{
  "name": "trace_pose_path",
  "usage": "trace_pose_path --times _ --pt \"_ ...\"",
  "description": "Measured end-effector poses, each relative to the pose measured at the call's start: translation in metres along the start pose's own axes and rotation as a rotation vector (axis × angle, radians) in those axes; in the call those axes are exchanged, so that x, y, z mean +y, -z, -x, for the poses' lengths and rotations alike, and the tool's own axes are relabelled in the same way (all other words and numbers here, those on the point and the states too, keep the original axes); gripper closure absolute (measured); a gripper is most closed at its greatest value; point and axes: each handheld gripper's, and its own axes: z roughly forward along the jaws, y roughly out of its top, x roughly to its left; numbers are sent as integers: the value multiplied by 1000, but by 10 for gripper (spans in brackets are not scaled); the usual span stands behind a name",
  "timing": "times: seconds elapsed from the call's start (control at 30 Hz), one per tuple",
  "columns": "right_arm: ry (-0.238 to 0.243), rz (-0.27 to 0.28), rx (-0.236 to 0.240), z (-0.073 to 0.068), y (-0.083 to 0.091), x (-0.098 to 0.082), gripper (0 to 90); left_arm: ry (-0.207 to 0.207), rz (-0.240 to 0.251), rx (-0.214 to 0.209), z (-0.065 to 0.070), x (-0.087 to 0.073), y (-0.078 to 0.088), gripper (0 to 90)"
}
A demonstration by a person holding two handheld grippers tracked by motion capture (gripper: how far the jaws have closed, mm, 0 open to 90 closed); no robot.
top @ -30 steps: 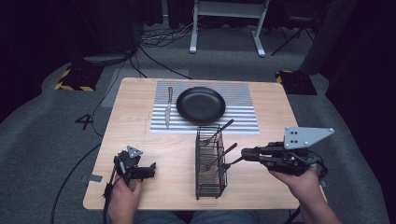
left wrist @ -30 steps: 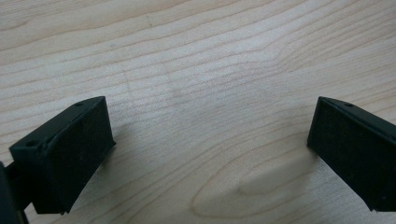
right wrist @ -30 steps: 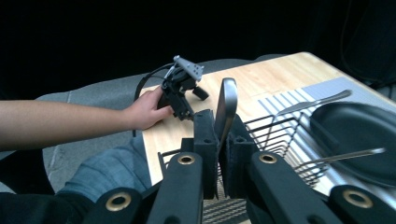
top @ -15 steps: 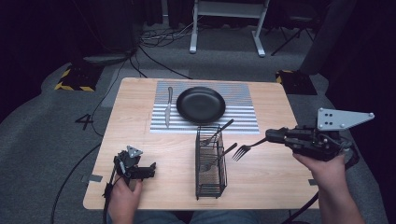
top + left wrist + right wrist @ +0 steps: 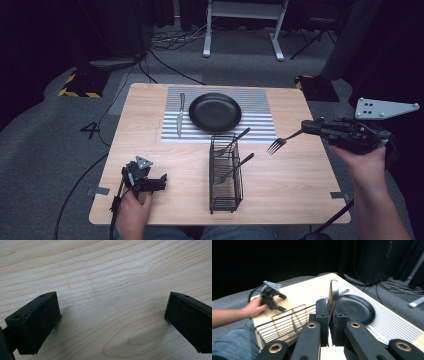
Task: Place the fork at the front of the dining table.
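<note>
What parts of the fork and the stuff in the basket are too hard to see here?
- Fork prongs: in the right gripper view, the right tool covers all but its handle.
- Utensils in the wire basket: high view, too small and dark to name.
- Knife: high view, blade edge too small.

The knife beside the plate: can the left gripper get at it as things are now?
Probably yes. The left gripper rests open near the table's front edge, and bare wood lies between it and the knife; the wire rack stands off to the side.
</note>
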Motion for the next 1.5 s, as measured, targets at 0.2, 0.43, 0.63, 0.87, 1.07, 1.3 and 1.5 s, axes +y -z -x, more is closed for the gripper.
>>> trace_pose_path --times 0.2,0.43,0.63,0.87,1.07,1.3,1.5 --pt "-4 -38 -55 20 -8 3 863 0 0 0 0 0 0 2" --pt "-34 -66 -75 47 -27 -2 863 1 1 1 0 0 0 2" --pt "-40 -88 -135 66 -42 -10 863 4 2 3 0 0 0 2" --pt "-58 -114 -184 91 -64 -23 863 4 2 3 0 0 0 2" --pt "-92 -148 -157 109 -94 -36 863 5 3 3 0 0 0 2" --pt "-99 -177 -137 111 -120 -51 863 4 2 3 0 0 0 2" --pt "-107 -212 -120 113 -146 -62 863 4 2 3 0 0 0 2"
